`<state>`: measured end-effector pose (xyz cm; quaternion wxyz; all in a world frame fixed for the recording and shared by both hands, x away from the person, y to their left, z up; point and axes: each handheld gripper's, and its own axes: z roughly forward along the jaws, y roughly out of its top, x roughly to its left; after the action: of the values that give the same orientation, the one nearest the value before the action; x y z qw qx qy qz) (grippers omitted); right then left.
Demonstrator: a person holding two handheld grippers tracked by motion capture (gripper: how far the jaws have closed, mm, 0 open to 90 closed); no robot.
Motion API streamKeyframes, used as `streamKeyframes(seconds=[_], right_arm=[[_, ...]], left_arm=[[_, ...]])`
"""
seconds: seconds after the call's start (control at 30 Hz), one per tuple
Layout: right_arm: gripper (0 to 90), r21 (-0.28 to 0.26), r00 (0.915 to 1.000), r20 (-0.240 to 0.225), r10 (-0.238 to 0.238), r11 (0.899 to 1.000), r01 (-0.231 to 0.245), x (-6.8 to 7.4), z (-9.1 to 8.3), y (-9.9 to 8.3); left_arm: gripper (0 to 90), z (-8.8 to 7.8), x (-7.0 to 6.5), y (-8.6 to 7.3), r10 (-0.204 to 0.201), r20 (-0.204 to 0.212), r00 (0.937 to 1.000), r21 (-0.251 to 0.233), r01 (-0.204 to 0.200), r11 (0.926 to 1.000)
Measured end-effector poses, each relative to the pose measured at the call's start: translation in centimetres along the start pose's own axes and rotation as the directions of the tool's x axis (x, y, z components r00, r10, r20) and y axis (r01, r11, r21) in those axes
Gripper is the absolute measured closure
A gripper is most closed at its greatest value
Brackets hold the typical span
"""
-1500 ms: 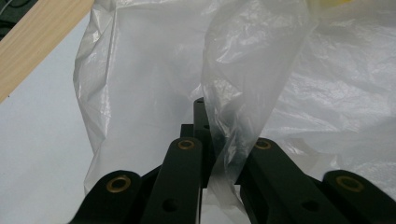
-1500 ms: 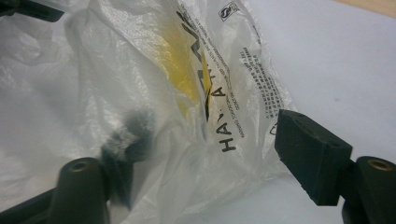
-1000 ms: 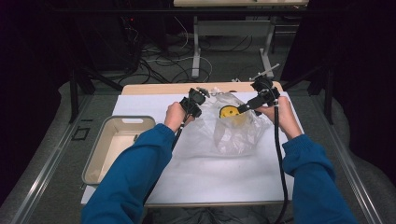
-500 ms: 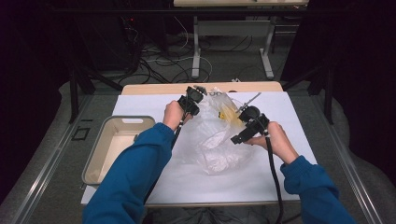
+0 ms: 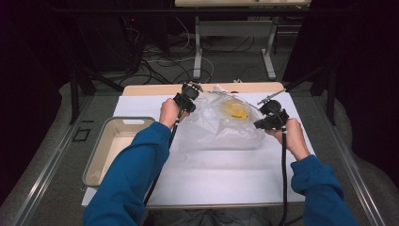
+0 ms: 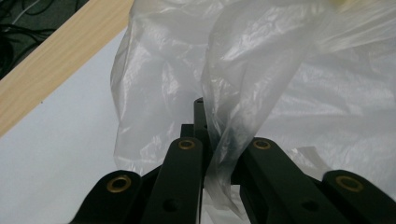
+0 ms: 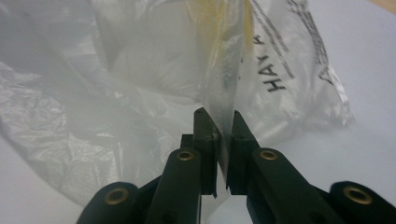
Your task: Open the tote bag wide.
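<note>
Both grippers (image 5: 188, 96) (image 5: 268, 117) pinch plastic bag (image 5: 221, 125) edges.

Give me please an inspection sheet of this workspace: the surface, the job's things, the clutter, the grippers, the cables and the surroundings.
Surface: white sheet over a wooden table.
Job's things: clear plastic bag with printed black letters, lying on the sheet; something yellow inside it.
Clutter: beige tray at the sheet's left edge, nothing seen in it.
Grippers: left gripper shut on the bag's film; right gripper shut on a fold of the bag.
Cables: a black cable trails from the right gripper toward the person; loose cables on the floor behind.
Surroundings: dark room, table legs beyond.
</note>
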<state>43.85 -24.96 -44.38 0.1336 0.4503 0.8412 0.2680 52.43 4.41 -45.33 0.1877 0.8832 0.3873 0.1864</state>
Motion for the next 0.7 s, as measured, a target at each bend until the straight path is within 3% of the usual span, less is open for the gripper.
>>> streamKeyframes(seconds=[0.07, 0.2, 0.23, 0.33, 0.47, 0.5, 0.53, 0.6, 0.67, 0.7], right_arm=[[84.5, 0.019, 0.9987, 0.042, 0.028, 0.999, -0.029, -1.2, 1.2, -0.2], [82.5, 0.084, 0.9962, 0.078, 0.038, 0.995, -0.045, -2.8, 4.8, -0.8], [82.0, 0.111, 0.9936, 0.108, 0.034, 0.993, -0.046, -3.1, 5.8, -1.0], [80.6, 0.146, 0.9913, 0.121, 0.053, 0.987, -0.070, -3.7, 7.5, -1.3], [76.3, 0.162, 0.9927, 0.098, 0.069, 0.983, -0.085, -4.1, 8.2, -1.6], [75.0, 0.133, 0.9932, 0.086, 0.079, 0.987, -0.090, -4.1, 8.5, -1.7], [74.7, 0.167, 0.9936, 0.092, 0.065, 0.983, -0.080, -4.0, 8.2, -1.6], [73.6, 0.152, 0.9940, 0.082, 0.072, 0.985, -0.084, -4.1, 8.3, -1.6], [71.4, 0.168, 0.9920, 0.084, 0.094, 0.980, -0.107, -4.0, 8.3, -1.6], [70.3, 0.165, 0.9948, 0.065, 0.079, 0.982, -0.088, -4.2, 8.4, -1.7]], left_arm=[[86.8, 0.4, 0.0, 0.0, 0.004, -0.009, 1.0000, -0.014, -0.004, 0.9999], [82.4, 1.4, -0.5, 0.0, 0.009, -0.024, 0.9997, -0.050, -0.010, 0.9987], [78.5, 1.5, -0.6, -0.1, 0.008, -0.021, 0.9997, -0.048, -0.009, 0.9988], [62.9, 1.3, -0.9, -0.1, 0.015, -0.021, 0.9997, -0.041, -0.016, 0.9990], [41.8, -0.4, -0.5, -0.2, 0.018, -0.014, 0.9997, -0.070, -0.019, 0.9973], [36.7, -0.7, -0.4, -0.4, 0.004, -0.003, 1.0000, -0.069, -0.004, 0.9976], [33.3, -1.0, -0.2, -0.5, 0.003, 0.003, 1.0000, -0.061, -0.003, 0.9981], [25.4, -1.2, -0.1, -0.9, 0.005, 0.018, 0.9998, -0.031, -0.004, 0.9995], [18.6, -0.7, -0.1, -1.4, 0.016, 0.009, 0.9998, 0.016, -0.016, 0.9997], [18.1, -0.3, -0.1, -1.6, 0.017, 0.010, 0.9998, 0.047, -0.018, 0.9987]])
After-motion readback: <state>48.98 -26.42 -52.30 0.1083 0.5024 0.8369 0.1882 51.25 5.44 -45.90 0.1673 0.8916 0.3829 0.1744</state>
